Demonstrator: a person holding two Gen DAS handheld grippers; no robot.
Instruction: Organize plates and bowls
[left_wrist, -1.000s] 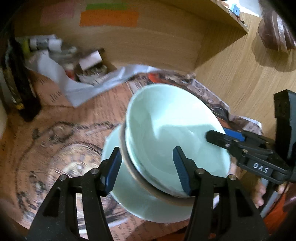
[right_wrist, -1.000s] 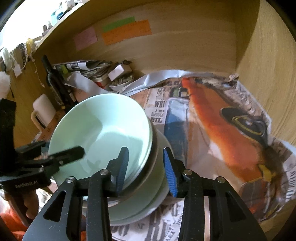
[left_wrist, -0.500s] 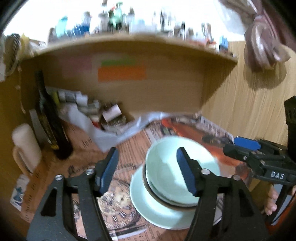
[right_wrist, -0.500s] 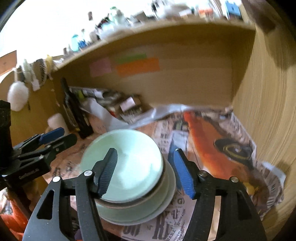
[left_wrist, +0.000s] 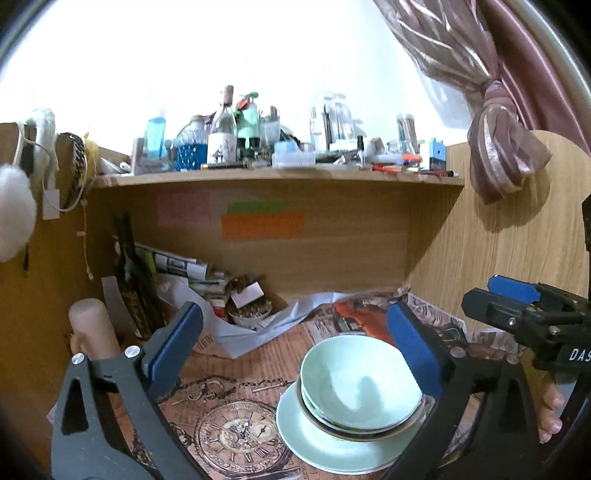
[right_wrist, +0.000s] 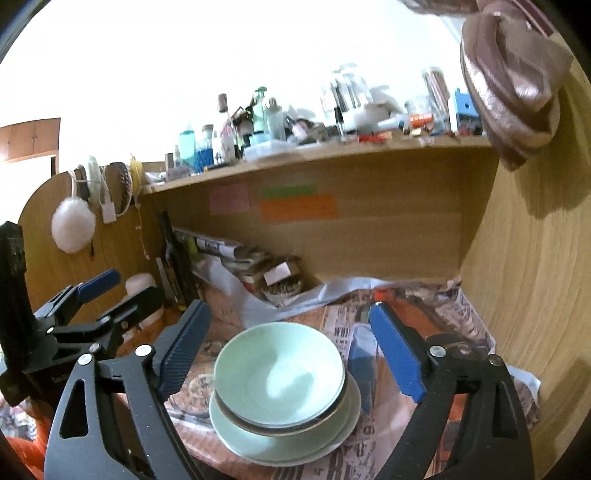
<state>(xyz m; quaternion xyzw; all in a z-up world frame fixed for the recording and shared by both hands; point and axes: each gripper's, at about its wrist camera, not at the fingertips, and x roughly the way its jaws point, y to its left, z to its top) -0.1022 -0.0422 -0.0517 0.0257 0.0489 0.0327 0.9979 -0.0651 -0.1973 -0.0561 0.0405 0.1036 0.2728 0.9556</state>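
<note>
Stacked pale green bowls (left_wrist: 360, 391) sit on a pale green plate (left_wrist: 314, 443) on the newspaper-covered desk; in the right wrist view they are the bowls (right_wrist: 280, 373) and the plate (right_wrist: 258, 443). My left gripper (left_wrist: 295, 325) hovers above and in front of the stack, its jaws opening wide, with nothing between them. My right gripper (right_wrist: 288, 314) hangs likewise over the stack, jaws opening and empty. Each gripper shows in the other's view: the right gripper (left_wrist: 491, 299) at the right edge, the left gripper (right_wrist: 129, 291) at the left.
Newspaper (left_wrist: 240, 417) covers the desk. Papers and a small box (left_wrist: 236, 299) clutter the back left, beside a cream cylinder (left_wrist: 92, 328). A shelf (left_wrist: 277, 177) crowded with bottles runs overhead. A wooden side panel (left_wrist: 498, 258) and a tied curtain (left_wrist: 506, 155) close the right.
Both grippers have risen and drawn back from the bowl stack, tipping up toward level. Their jaws have widened, and the top bowl's rim no longer lies between them.
</note>
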